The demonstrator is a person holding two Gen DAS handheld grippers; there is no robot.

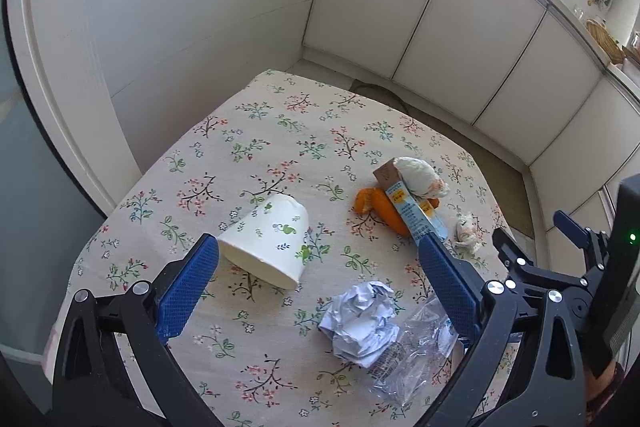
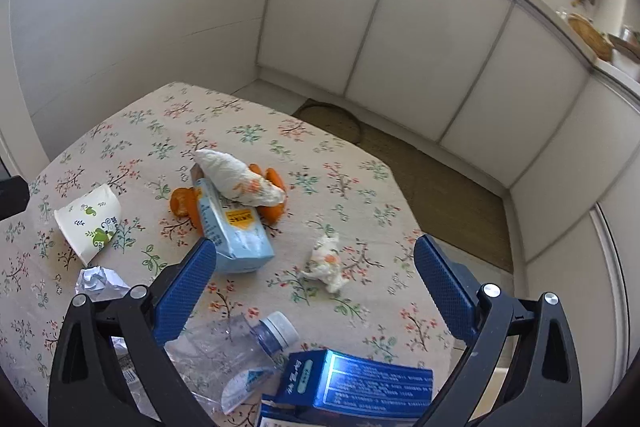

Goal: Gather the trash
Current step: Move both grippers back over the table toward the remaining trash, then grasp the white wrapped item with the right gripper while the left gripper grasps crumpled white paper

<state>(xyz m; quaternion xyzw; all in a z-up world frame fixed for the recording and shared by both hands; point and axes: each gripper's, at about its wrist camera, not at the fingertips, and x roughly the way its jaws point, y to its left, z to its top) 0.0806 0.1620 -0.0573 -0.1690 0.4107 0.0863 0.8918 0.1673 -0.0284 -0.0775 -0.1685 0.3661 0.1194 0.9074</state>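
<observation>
Trash lies scattered on a table with a floral cloth. A tipped paper cup lies between my left gripper's fingers; the left gripper is open above the table. A crumpled paper ball and a crushed clear plastic bottle lie near it. Orange peel, a light blue carton and a big tissue wad form a pile. My right gripper is open over a small tissue wad. The bottle and a dark blue box lie just below it.
White cabinet doors line the far wall and right side. A brown floor mat lies beyond the table's far edge. A countertop with a basket and small items runs above the cabinets. The right gripper's body shows in the left wrist view.
</observation>
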